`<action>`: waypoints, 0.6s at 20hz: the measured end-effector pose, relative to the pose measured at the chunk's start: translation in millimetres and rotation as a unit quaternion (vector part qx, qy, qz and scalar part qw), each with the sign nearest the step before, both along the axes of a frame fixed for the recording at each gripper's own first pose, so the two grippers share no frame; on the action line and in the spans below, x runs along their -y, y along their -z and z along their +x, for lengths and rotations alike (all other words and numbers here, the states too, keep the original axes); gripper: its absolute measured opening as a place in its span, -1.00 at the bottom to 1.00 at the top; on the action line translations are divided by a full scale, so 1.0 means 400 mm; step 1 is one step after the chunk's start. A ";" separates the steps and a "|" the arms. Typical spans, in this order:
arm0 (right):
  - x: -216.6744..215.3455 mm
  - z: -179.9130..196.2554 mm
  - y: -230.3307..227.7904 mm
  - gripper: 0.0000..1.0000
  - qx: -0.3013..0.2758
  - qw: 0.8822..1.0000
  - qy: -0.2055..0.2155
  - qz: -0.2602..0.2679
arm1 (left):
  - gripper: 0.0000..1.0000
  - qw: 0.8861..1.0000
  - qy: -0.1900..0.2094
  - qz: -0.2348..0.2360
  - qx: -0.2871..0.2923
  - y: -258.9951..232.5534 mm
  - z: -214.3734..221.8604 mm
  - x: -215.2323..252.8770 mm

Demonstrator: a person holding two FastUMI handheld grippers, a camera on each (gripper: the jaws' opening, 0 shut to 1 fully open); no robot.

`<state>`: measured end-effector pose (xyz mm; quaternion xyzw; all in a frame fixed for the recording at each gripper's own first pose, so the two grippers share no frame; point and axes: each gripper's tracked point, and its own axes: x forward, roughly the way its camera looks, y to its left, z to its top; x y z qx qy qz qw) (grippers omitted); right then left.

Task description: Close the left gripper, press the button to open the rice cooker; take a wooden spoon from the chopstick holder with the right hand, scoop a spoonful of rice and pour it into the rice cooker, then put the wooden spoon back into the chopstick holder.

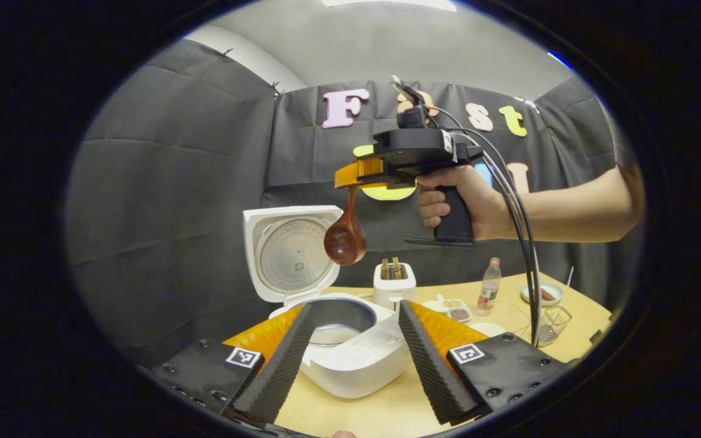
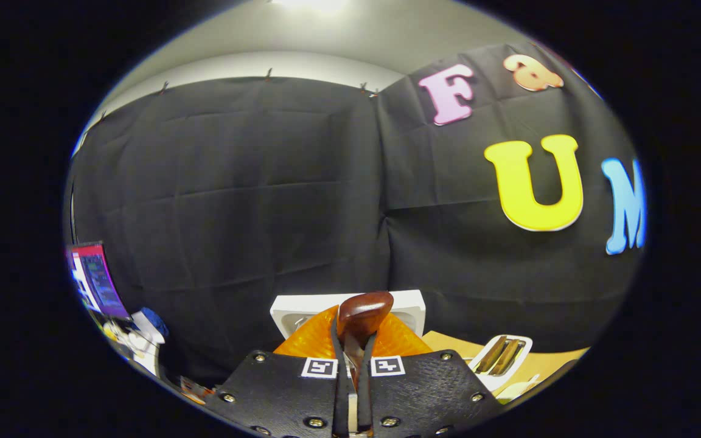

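The right hand-held gripper (image 1: 359,173) pinches the wooden spoon (image 1: 345,240), bowl hanging down, high above the open rice cooker (image 1: 350,347) on the desk (image 1: 387,407); the left hand-held gripper (image 1: 356,359) gapes wide, near the cooker; judging by height, the spoon should go right to the chopstick holder (image 1: 554,322), lowered upright.

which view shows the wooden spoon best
The left gripper view: the whole wooden spoon hangs bowl-down from the right gripper, in front of the rice cooker lid. The right gripper view shows just the handle end clamped between its own fingers.
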<state>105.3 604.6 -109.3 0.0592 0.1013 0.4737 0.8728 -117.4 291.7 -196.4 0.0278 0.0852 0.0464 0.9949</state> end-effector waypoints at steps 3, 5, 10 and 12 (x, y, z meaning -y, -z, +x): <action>0.060 0.022 -0.022 -0.89 -0.062 0.997 0.026 0.046 | 0.93 1.000 0.011 -0.006 -0.001 -0.021 0.006 0.027; 0.113 0.032 -0.020 -0.89 -0.095 0.992 0.040 0.070 | 0.93 1.000 0.019 -0.009 0.000 -0.030 0.003 0.038; 0.277 0.041 -0.030 -0.89 -0.127 0.983 0.075 0.106 | 0.93 0.999 0.031 -0.014 0.009 -0.068 0.044 0.091; 0.351 0.047 -0.035 -0.89 -0.133 0.980 0.094 0.116 | 0.93 0.999 0.035 -0.012 0.012 -0.085 0.062 0.111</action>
